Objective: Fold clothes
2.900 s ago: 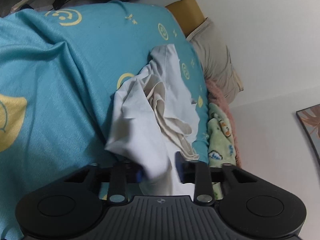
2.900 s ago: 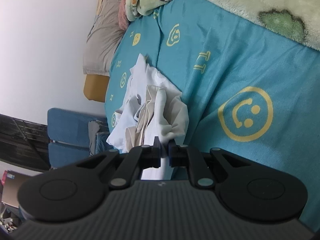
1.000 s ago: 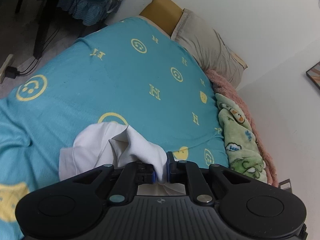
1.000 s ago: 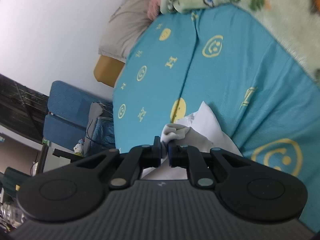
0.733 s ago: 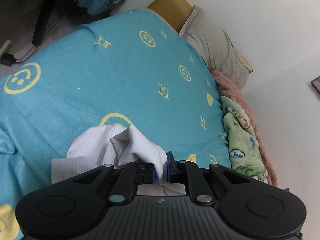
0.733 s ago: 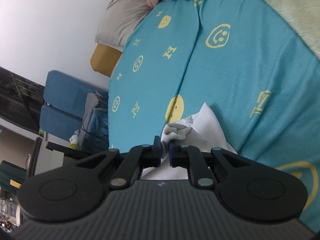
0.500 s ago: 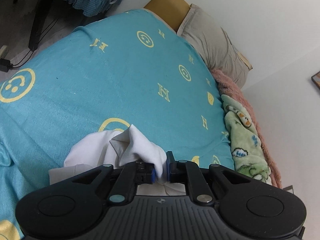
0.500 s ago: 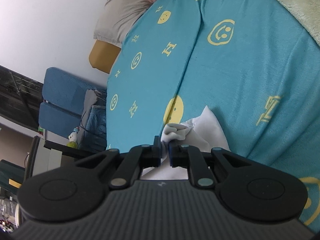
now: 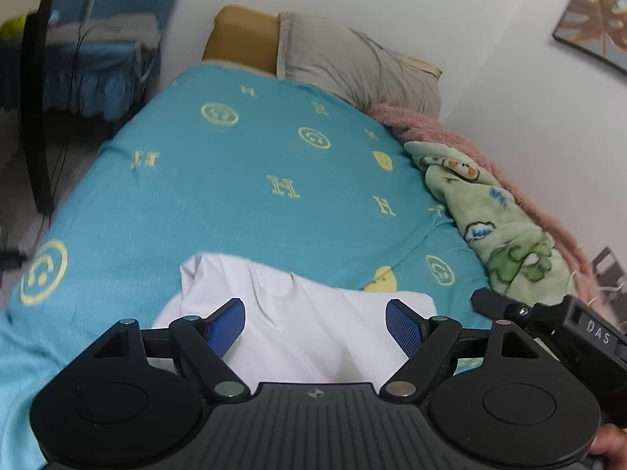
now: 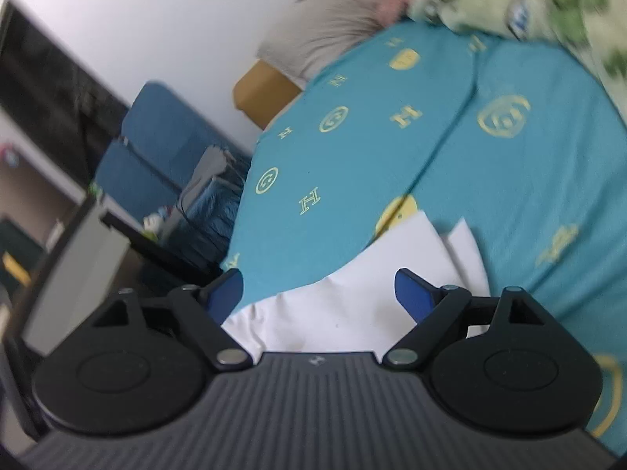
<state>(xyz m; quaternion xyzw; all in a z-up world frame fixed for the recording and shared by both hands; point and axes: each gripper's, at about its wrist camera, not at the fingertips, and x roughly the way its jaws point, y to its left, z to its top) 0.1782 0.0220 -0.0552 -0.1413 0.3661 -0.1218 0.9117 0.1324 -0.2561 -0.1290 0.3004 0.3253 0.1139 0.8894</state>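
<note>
Bed: a teal sheet (image 9: 219, 211) with yellow smiley faces and letter H marks covers the bed and fills most of both views.
Wall: a white wall (image 9: 450, 11) stands behind the head of the bed; a framed picture (image 9: 595, 19) hangs on it at the upper right of the left wrist view.
Pillow: a grey-beige pillow (image 9: 352, 66) lies at the head of the bed, beside a mustard yellow cushion (image 9: 239, 39).
Blankets: a green printed blanket (image 9: 505, 231) lies along the wall side of the bed, on a pink fleece blanket (image 9: 427, 125).
Garment: the white garment (image 9: 298, 325) lies on the sheet at the near end of the bed, partly folded, with some creases; its near part is hidden by the tongs.
Left gripper: the left gripper (image 9: 315, 323) stands wide open just above the garment, and its blue pads (image 9: 227, 325) hold nothing.
Right gripper: the right gripper (image 10: 319, 293) is also wide open over the garment (image 10: 352, 297), holding nothing; this view is blurred.
Blue furniture: a blue seat (image 10: 153, 149) stands beside the bed.
</note>
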